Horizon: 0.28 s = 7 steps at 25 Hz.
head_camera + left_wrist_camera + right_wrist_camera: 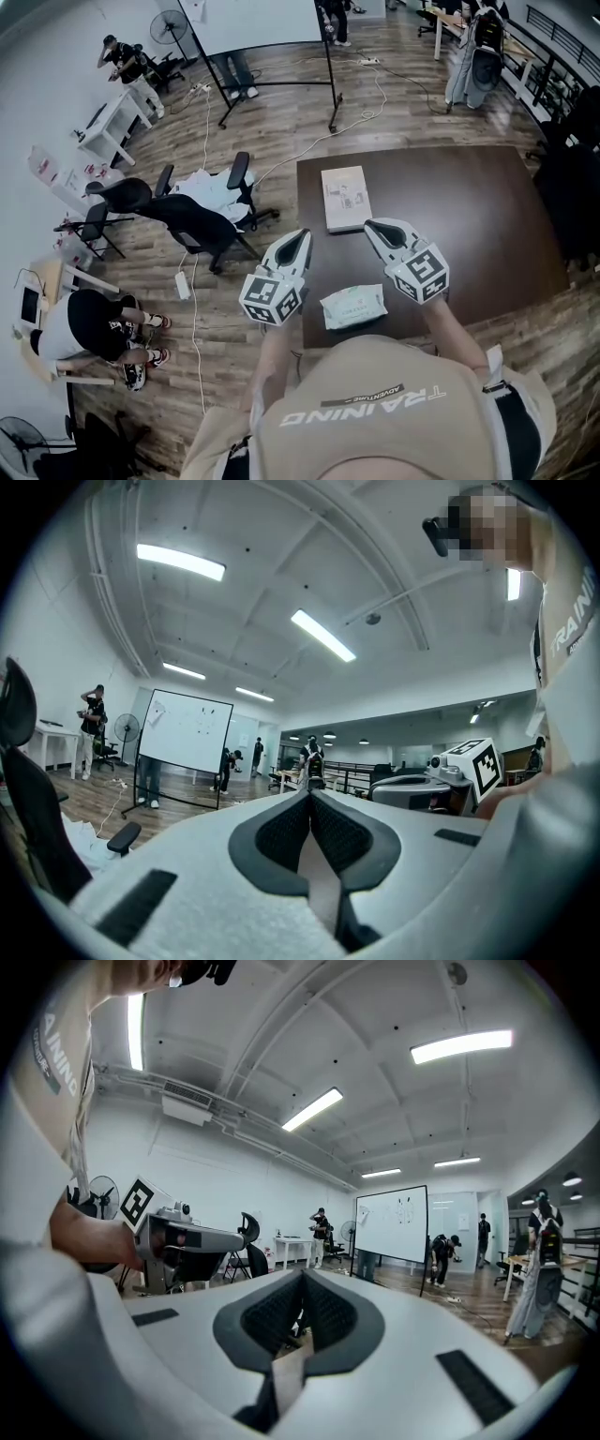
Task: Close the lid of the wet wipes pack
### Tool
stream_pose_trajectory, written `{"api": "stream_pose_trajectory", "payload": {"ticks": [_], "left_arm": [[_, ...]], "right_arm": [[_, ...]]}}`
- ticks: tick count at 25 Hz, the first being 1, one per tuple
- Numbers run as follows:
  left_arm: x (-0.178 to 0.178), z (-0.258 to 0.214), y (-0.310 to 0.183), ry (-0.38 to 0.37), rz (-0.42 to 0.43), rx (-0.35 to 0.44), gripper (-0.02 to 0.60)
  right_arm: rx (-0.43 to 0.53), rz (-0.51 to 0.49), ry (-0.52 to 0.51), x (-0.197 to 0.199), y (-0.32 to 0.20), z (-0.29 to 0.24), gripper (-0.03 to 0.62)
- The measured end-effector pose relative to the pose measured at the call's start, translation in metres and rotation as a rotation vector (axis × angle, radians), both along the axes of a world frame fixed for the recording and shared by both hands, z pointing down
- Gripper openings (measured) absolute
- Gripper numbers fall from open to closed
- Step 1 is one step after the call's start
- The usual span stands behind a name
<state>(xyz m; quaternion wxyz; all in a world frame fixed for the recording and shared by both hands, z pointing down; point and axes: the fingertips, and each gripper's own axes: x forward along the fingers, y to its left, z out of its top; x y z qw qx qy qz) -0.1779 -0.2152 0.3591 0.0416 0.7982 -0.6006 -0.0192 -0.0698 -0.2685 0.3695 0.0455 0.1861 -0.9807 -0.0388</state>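
The wet wipes pack (352,307), pale green and white, lies flat on the dark brown table (469,216) near its front edge. From the head view I cannot tell how its lid stands. My left gripper (302,235) is raised to the left of the pack and points away from me, its jaws shut on nothing. My right gripper (371,226) is raised to the pack's right, also shut and empty. Both gripper views look level across the room, so the pack is hidden in them. The left gripper (309,795) shows its jaws pressed together, and so does the right gripper (302,1275).
A flat pale box (345,198) lies on the table beyond the pack. Office chairs (192,220) and cables stand on the wooden floor to the left. A person (89,328) crouches at the lower left. A whiteboard (185,731) stands farther back.
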Motion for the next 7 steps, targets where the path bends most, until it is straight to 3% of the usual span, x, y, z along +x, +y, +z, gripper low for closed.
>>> {"api": "stream_pose_trajectory", "payload": {"ticks": [7], "left_arm": [[0.0007, 0.0028, -0.0001, 0.003, -0.002, -0.005, 0.009]], "right_arm": [[-0.007, 0.005, -0.004, 0.0021, -0.0044, 0.0027, 0.014]]}}
